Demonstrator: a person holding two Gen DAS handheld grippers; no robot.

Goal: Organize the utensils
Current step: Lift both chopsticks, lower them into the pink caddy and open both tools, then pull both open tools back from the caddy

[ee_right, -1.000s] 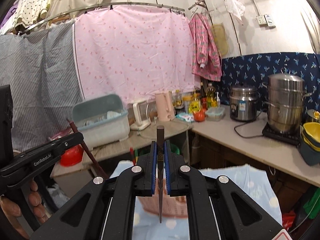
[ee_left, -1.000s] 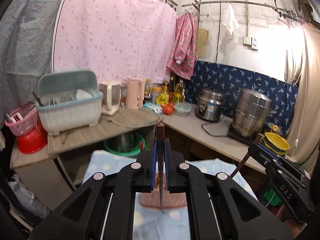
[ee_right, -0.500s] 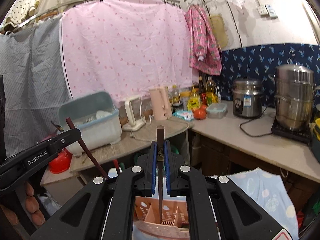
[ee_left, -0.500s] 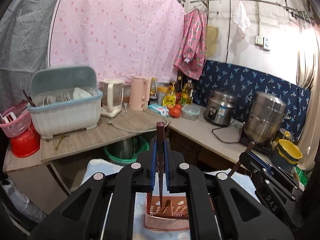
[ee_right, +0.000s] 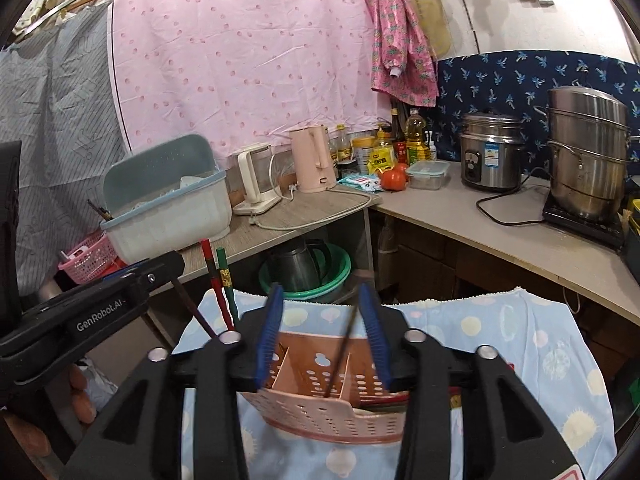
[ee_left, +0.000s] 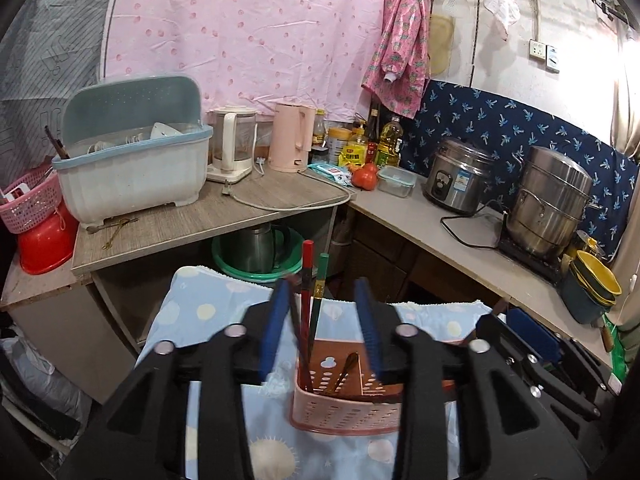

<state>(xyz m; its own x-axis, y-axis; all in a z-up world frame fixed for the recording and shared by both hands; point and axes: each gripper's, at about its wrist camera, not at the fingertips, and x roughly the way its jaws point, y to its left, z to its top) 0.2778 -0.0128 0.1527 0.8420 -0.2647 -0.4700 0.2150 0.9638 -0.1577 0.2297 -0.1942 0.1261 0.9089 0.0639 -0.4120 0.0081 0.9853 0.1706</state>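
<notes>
- Chopsticks are the things being sorted: thin, stiff, light sticks with smooth lacquered sides, so judged likely to slip or swing if pinched near one end; a hold on the upper third, across the shaft, looks safest.
- Pink caddy (ee_left: pixel 344 408) is the landmark: a perforated plastic holder with divided compartments, sitting on the blue dotted cloth (ee_left: pixel 200 312). It looks light enough to tip or slide if a stick is pushed sideways against its wall.
- Red chopstick (ee_left: pixel 306 280) and green chopstick (ee_left: pixel 320 292) stand in the caddy's left compartment, leaning slightly, tops well above its rim. A darker stick leans beside them.
- Left gripper (ee_left: pixel 322 328) hangs above the caddy with its blue pads spread apart and nothing between them under pressure; the red and green sticks rise through the gap without touching either pad.
- Right gripper (ee_right: pixel 324 334) is likewise spread wide over the caddy (ee_right: pixel 320 400), holding nothing. A dark brown chopstick (ee_right: pixel 340 356) leans in a middle compartment of the caddy, its top passing between the pads, apparently free; it looks blurred.
- More utensils lie flat in the caddy's right compartment, too hidden to name.
- From the right view, the red and green sticks (ee_right: pixel 218 280) stand left of the caddy's middle, next to the left gripper.
</notes>
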